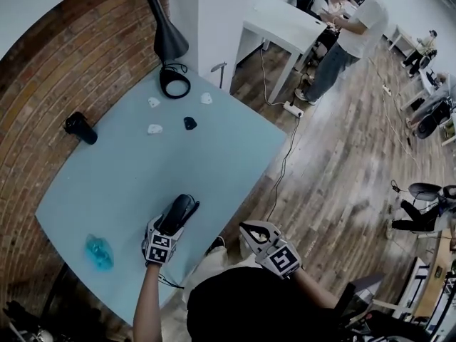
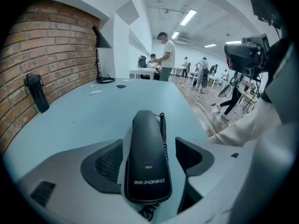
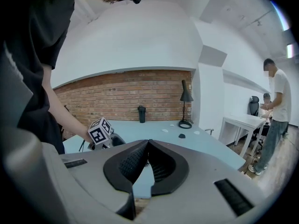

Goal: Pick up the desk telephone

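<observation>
Desk telephone (image 2: 147,153): smooth, rounded, matte black

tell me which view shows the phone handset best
Left gripper view: the handset fills the centre between the pads of the open left gripper, cord visible. Head view shows it small and dark, partly under that gripper. Right gripper view hardly shows it.
</observation>
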`<control>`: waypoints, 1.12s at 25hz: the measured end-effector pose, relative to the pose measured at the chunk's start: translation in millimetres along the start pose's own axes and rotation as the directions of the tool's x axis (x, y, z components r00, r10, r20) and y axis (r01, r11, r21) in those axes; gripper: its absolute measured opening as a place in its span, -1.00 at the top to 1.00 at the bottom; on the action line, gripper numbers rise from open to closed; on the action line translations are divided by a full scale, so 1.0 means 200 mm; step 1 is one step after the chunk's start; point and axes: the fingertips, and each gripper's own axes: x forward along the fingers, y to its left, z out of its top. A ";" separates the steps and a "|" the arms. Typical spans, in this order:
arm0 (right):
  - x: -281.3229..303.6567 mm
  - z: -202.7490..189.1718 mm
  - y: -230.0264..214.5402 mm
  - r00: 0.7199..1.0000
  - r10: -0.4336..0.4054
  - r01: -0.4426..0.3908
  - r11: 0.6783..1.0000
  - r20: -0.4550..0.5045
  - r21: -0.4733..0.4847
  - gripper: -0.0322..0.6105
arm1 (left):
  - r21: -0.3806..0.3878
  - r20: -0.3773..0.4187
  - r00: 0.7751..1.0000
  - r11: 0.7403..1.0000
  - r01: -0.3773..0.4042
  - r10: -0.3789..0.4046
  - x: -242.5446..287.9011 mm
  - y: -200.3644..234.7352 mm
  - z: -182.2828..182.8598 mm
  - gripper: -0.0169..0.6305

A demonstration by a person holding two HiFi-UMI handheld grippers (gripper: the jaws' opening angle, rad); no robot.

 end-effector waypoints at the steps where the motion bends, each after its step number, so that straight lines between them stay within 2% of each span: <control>1: 0.02 0.00 0.01 1.000 0.007 -0.007 1.000 0.003 -0.011 0.82 | -0.004 -0.003 1.000 1.000 0.002 -0.002 0.00 0.01 -0.01 -0.20; 12: 0.14 0.03 -0.07 1.000 -0.010 0.010 0.999 0.005 -0.034 0.82 | -0.046 -0.049 0.996 0.997 0.066 -0.069 0.16 0.03 -0.07 -0.20; 16: 0.16 0.01 -0.07 1.000 -0.020 0.020 1.000 0.001 -0.002 0.82 | -0.063 -0.073 0.994 0.995 0.078 -0.083 0.19 0.02 -0.11 -0.20; 22: 0.20 0.05 -0.11 0.999 -0.040 0.040 0.999 0.015 0.015 0.82 | -0.051 -0.085 0.993 0.996 0.080 -0.084 0.20 0.00 -0.11 -0.21; 28: 0.25 0.07 -0.09 1.000 -0.015 0.015 1.000 0.008 -0.016 0.82 | -0.031 -0.087 0.995 0.998 0.056 -0.059 0.18 0.03 -0.09 -0.20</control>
